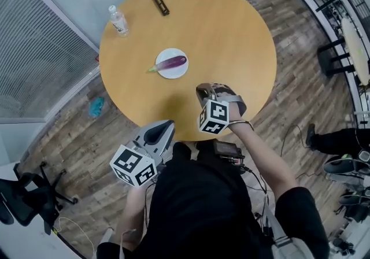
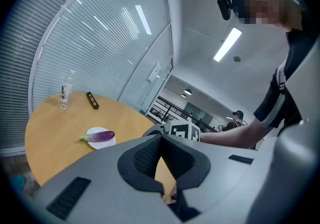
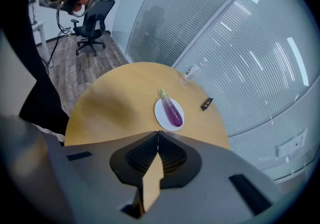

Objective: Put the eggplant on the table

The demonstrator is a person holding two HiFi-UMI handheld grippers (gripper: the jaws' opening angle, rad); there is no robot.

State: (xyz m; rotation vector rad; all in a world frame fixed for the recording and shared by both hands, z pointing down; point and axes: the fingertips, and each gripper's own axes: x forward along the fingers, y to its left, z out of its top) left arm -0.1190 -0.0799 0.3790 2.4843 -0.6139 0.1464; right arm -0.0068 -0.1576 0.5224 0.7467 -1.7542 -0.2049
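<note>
1. The eggplant (image 1: 171, 63) lies lengthwise on a white plate (image 1: 163, 55) near the middle of the round wooden table (image 1: 231, 26). Its green stem end reaches past the plate's rim.
2. The plate holds the eggplant and nothing else.
3. The right gripper (image 1: 203, 91) hovers over the near part of the table, well apart from the plate. Its jaws are pressed together with nothing between them.
4. The left gripper (image 1: 166, 127) sits lower, at the table's near edge. Its jaws are likewise closed and empty.
5. The step in hand appears to be the approach; no grasp has been made. Recommended procedure:
   - Spread the right jaws before reaching the plate.
   - Close across the thick middle of the purple body, square to its long axis.
   - The skin looks smooth, so apply firm but moderate pressure.
   - Lift clear of the rim, then set the eggplant on bare wood beside the plate.
6. The plate may slide or tip during the lift. Steady its rim with the left gripper if needed.
7. A clear bottle (image 1: 118, 21) stands upright at the far edge; its fill level cannot be read. A black strip (image 1: 158, 0) lies near it. Both are well clear of the work area.
</note>
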